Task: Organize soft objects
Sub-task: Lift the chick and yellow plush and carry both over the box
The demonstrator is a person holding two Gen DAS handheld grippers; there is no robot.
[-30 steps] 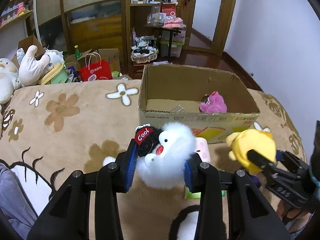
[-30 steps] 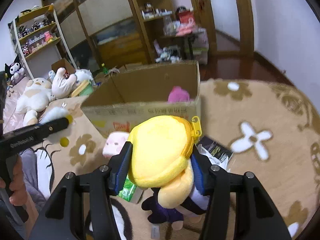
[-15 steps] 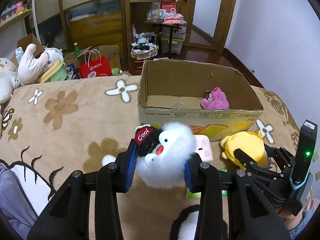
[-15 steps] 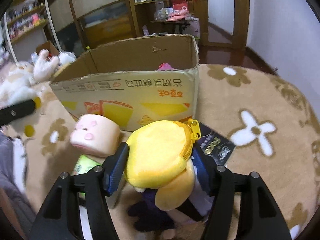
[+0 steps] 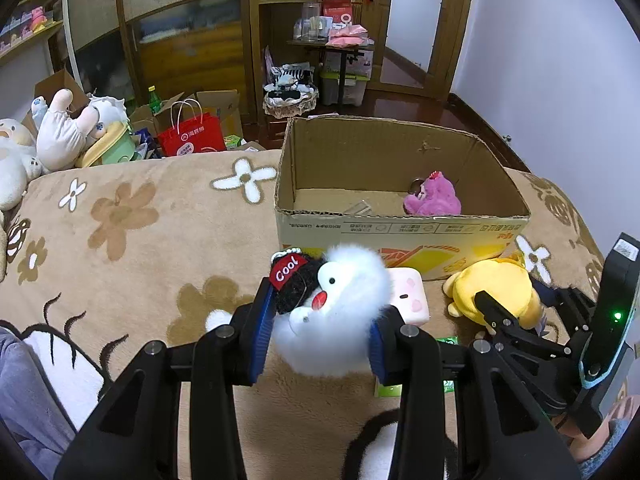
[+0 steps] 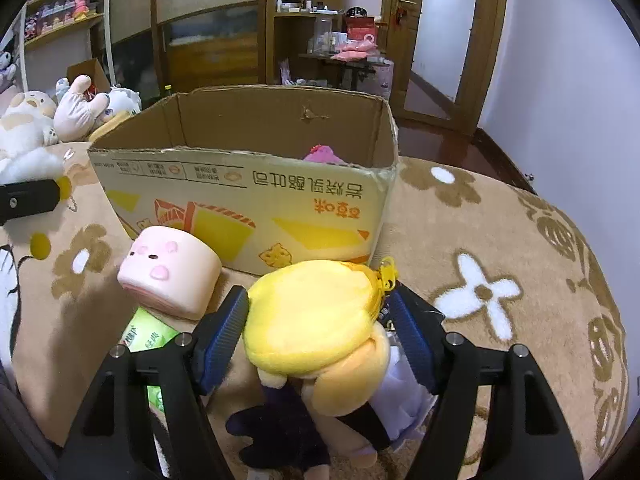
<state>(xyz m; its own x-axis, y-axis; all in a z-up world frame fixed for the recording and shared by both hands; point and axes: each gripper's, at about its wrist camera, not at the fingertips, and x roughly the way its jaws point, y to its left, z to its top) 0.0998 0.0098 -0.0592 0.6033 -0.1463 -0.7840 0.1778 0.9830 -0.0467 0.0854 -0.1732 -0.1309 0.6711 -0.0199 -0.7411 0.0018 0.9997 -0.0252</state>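
Bed blanket (image 5: 132,240), tan with flower print, carries everything. Left tongs (image 5: 320,320) clenched on white fluffy toy (image 5: 340,320), held above the blanket just in front of the box (image 5: 400,232); its face and red beak turn toward the lens and leftward, black cap tagged "Cool" (image 5: 289,270) on its left side. Toy's lower body hidden behind the finger frame. Pink block toy (image 6: 170,276) lies beside the box's near wall, face up and toward the left, partly covering a green packet (image 6: 148,334); packet text too small to read. Box sits open-topped, long axis running left-right, print upside down. Pink plush (image 5: 434,200) lies inside at the right end; in the right wrist view only its top shows over the rim. Right tongs (image 6: 320,332) closing around yellow doll (image 6: 316,320), which lies on the blanket, head toward the box, body toward the lens; left pad touches, right pad's contact unclear. Doll's dark legs cut off by the frame.
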